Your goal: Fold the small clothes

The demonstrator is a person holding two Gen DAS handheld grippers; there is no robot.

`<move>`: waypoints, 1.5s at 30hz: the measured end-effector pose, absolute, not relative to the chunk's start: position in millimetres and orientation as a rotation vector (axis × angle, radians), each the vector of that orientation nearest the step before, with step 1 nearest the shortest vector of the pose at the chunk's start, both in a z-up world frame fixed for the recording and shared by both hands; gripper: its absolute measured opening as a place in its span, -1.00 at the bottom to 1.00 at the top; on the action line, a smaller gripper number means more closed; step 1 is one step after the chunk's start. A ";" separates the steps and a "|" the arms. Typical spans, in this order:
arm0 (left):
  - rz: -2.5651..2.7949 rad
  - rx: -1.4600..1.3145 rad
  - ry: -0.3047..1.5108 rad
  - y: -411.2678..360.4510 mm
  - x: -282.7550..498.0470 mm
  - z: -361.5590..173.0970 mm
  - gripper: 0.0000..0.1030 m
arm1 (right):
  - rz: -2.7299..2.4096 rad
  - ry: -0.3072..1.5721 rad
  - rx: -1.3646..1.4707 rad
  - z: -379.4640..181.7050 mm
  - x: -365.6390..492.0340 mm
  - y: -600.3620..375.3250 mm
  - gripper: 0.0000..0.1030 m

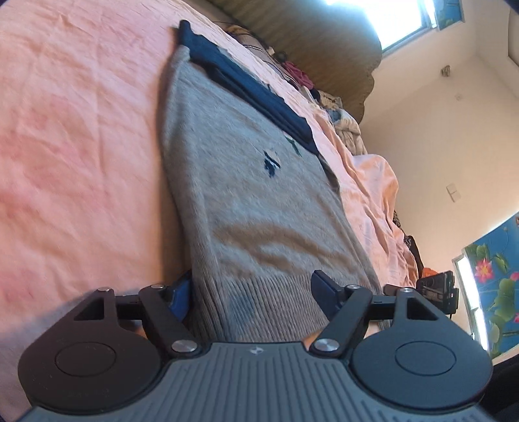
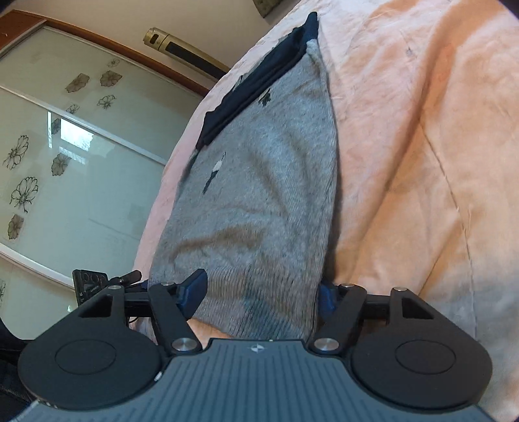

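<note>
**Grey sweater lies flat on the pink bed, both claws parted at its hem**

A grey knitted sweater [image 1: 246, 207] lies spread on a pink bedsheet [image 1: 71, 136], its ribbed hem nearest the cameras and its body running away toward the far end of the bed. A few small dark motifs are knitted into its front. A dark navy garment [image 1: 249, 87] lies along the sweater's far edge, partly overlapping it.

The left gripper [image 1: 251, 290] sits at the hem with its jaws spread wide. The ribbed band lies between the two fingers [image 1: 180, 297], but the pads do not press on it; one finger stands just off the sweater's edge, over the sheet, and the other sits above the knit.

The right gripper [image 2: 261, 292] is at the same hem. Its jaws are parted too, somewhat less widely, with the ribbed band filling the gap between them. The blue pads [image 2: 194, 290] sit close on either side of the cloth, without a visible pinch or lift in the fabric.

The sweater rests flat, with soft wrinkles across its lower half.

In the left wrist view a heap of rumpled clothes [image 1: 343, 126] lies further along the bed, below a bright window [image 1: 402, 19]. In the right wrist view a sliding door with flower decals [image 2: 65, 146] stands beside the bed.
</note>
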State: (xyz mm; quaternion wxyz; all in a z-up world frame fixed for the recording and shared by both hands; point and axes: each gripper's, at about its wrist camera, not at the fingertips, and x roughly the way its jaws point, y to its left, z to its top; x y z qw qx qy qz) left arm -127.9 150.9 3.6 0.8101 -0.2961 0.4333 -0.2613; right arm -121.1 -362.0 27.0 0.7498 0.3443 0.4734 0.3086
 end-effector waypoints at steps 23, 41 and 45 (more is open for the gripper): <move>-0.218 -0.217 0.575 88.1 -93.9 73.0 0.99 | 0.364 0.725 0.385 81.8 -66.3 -308.2 0.74; -0.073 0.060 0.744 43.5 -27.6 10.7 1.00 | 0.201 0.712 0.003 40.2 1.9 -249.4 0.99; -0.111 0.011 0.745 31.7 -42.0 20.0 1.00 | 0.255 0.674 0.077 60.3 -21.5 -226.1 1.00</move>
